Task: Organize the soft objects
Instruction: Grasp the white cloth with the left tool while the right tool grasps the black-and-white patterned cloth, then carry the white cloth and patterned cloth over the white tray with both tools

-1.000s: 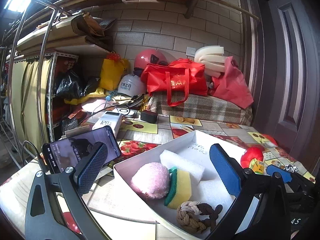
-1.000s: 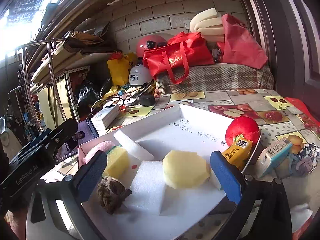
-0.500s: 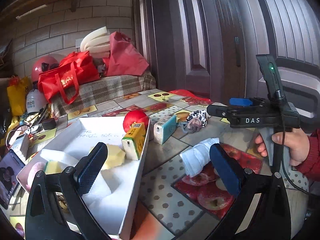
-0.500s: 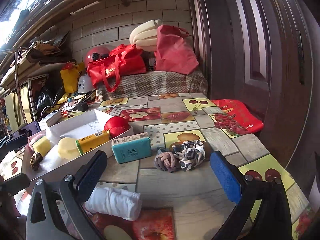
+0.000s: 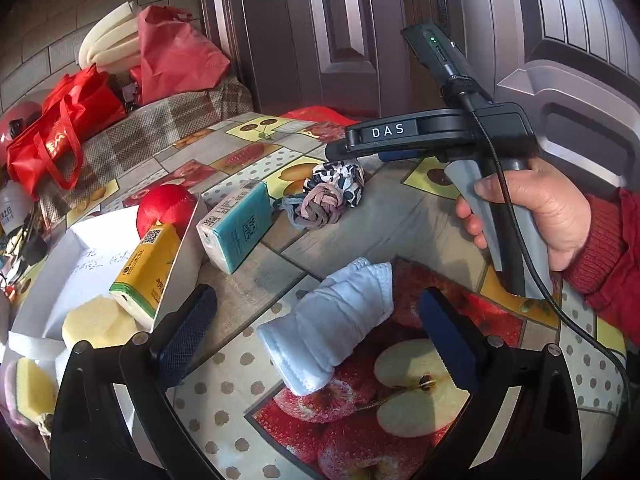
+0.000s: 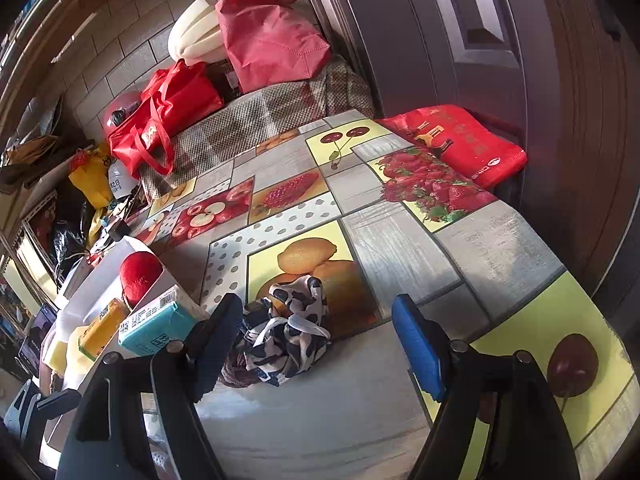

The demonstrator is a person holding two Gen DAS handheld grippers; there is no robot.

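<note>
The left gripper (image 5: 316,336) has its fingers (image 5: 188,330) spread wide, one on each side of the rolled white cloth (image 5: 326,330), which lies on the table (image 5: 432,216) untouched between them. The right gripper (image 6: 320,344) is likewise spread wide, its left finger (image 6: 218,344) right against the black-and-white scrunchie (image 6: 290,330); I cannot tell whether they touch. In the left wrist view a hand (image 5: 536,216) grips that gripper's handle above the far side of the cloth. Beyond the cloth sits the scrunchie, touching a pinkish-grey knotted tie (image 5: 320,204). Left of the scrunchie lies a teal tissue pack (image 5: 236,228), just beside the wall of the white box (image 5: 182,264). Inside the box are a yellow tissue pack (image 5: 146,268), a red ball (image 5: 166,206) and a pale yellow sponge (image 5: 98,322).
</note>
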